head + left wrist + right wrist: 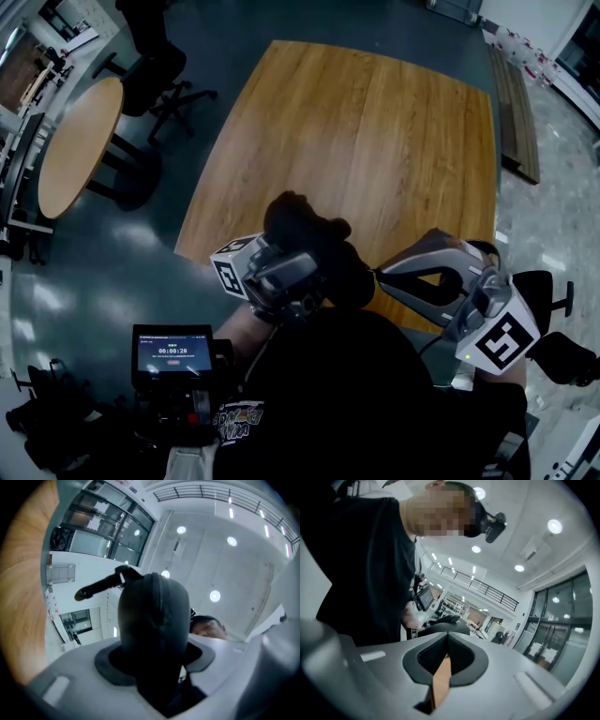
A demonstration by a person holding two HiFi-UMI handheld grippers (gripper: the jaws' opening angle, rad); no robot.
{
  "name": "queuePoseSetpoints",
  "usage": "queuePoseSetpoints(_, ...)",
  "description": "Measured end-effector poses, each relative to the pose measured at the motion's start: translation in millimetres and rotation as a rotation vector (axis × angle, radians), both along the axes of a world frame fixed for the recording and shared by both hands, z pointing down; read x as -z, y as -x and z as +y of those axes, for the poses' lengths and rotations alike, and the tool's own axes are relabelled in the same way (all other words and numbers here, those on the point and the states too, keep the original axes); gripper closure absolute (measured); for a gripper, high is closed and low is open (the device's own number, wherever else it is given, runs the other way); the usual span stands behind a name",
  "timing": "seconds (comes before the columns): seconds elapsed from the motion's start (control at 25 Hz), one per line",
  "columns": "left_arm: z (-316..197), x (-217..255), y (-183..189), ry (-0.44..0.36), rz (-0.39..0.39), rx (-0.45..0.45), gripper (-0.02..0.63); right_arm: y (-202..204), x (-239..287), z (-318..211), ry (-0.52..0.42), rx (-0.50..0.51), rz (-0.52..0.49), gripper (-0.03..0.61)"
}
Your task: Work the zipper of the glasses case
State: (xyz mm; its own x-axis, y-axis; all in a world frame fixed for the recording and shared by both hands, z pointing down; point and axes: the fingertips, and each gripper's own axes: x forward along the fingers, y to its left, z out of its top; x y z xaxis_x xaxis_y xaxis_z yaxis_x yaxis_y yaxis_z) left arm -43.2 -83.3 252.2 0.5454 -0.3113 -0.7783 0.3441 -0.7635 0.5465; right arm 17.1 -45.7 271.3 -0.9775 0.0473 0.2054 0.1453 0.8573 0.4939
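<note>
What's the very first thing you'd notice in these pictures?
A big black glasses case fills the middle of the left gripper view, clamped in the left gripper with its zipper line running up it. In the head view, a wide wooden table spreads out beyond both grippers. The right gripper, at that view's lower right, is shut with nothing in it.

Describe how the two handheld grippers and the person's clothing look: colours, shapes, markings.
Both the left gripper and right gripper have light grey moulded bodies whose jaws carry dark, curved pads. Each bears a white cube with black square markers: left cube, right cube. The person wears a black top.
</note>
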Motion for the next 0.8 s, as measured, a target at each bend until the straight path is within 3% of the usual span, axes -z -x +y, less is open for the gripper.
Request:
queuePoseSetpoints(0.08,-11.3,-5.7,11.2,0.04,0.017,0.039,0.359,-2.8,-4.8,0.8,-0.093,0.006,0.087,0.577)
queuePoseSetpoints(0.2,-32.0,-10.3,32.4,0.13,0.095,0.11,0.359,1.2,-18.3,1.3,-0.113,0.0,0.134,0.577)
queuePoseSetpoints(0.36,-52.0,-23.2,44.0,0.273,0.162,0.214,0.357,12.7,-33.8,-6.5,-0.027,-0.09,0.05,0.577)
queuePoseSetpoints(0.44,-59.9,-33.8,46.2,0.334,0.149,0.283,0.357,20.1,-50.3,-9.8,0.035,-0.141,0.018,0.575)
queuePoseSetpoints(0.64,-77.9,-68.5,41.2,0.501,0.018,0.444,0.356,37.5,-91.5,-16.8,0.137,-0.239,0.023,0.575)
queuePoseSetpoints(0.8,-80.3,-87.2,40.6,0.562,-0.012,0.469,0.357,38.0,-103.6,-17.3,0.208,-0.285,0.01,0.575)
